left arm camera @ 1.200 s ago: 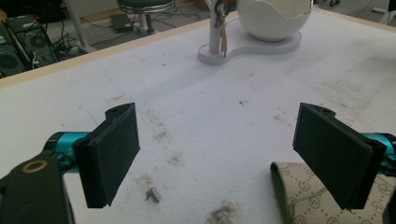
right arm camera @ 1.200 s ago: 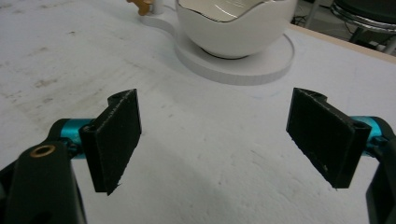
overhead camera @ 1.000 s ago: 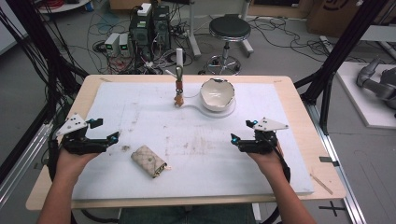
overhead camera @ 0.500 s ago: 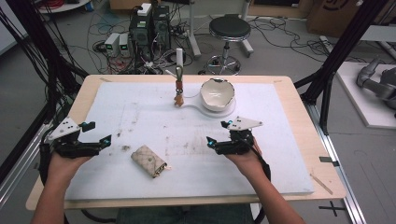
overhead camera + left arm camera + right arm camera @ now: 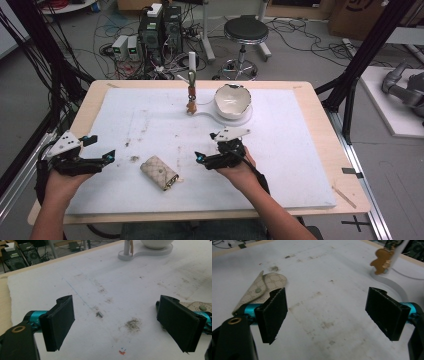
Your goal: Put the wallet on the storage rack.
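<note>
We see the left hand-held gripper (image 5: 102,159) near the left edge of the white mat (image 5: 300,150) that covers most of the tabletop (image 5: 320,95); its jaws stand wide apart with nothing between them. In its own view the stained mat lies open ahead, and the beige quilted pouch (image 5: 197,307) peeks out past the right jaw. The right hand-held gripper (image 5: 202,159) sits near the middle of the mat, pointing left, its jaws likewise spread wide and empty. The pouch (image 5: 159,173) lies flat between the two grippers, closer to the near edge, touching neither. At the far edge stand a white bowl (image 5: 232,100) on a white base and, just beside it, a small post with a brown charm (image 5: 190,106) hanging. We find bare mat to the right of the right gripper, and open mat between the pouch and the bowl.
</note>
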A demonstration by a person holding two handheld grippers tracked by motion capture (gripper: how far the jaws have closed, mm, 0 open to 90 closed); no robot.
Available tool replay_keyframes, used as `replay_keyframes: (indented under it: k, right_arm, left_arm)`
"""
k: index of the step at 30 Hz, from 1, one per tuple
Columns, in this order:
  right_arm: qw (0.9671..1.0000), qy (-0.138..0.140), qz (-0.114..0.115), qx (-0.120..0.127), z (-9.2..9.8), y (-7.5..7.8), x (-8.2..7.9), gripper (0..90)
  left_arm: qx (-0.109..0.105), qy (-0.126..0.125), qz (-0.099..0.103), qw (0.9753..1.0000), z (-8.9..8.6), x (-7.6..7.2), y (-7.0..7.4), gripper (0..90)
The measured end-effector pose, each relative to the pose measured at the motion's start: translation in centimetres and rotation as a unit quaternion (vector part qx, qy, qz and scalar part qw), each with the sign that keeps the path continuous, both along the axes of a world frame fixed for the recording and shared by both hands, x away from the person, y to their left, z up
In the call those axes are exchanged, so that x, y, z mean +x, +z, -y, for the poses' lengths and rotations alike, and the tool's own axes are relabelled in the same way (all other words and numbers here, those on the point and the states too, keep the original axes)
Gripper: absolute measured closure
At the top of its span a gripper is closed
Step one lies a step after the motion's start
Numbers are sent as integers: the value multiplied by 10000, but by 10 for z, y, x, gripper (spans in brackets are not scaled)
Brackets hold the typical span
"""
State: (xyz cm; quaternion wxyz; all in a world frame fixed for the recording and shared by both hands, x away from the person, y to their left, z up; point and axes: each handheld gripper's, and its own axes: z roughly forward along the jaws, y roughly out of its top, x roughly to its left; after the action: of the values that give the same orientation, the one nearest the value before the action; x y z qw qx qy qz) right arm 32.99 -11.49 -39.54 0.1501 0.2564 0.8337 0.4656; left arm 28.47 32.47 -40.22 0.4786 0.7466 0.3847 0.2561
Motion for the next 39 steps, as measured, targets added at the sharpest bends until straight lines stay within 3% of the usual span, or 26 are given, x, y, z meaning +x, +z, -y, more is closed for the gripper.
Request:
replay_keyframes:
  k: [8, 18, 26, 39]
  right_arm:
    - [9994, 312, -77, -105, -39, -6, -6, 182]
    - [9978, 556, -277, -241, -72, -14, -15, 182]
    - [9964, 673, -349, -374, -92, -25, -21, 182]
    - [9932, 619, -697, -701, -118, -50, -33, 182]
  left_arm:
    - [-49, 28, -5, 10000, -3, 0, -1, 146]
    - [-47, 18, 0, 10000, -3, 2, 0, 146]
    - [-41, 68, -26, 10000, -6, 3, -2, 146]
    - [13, 55, -64, 10000, -5, 4, -4, 146]
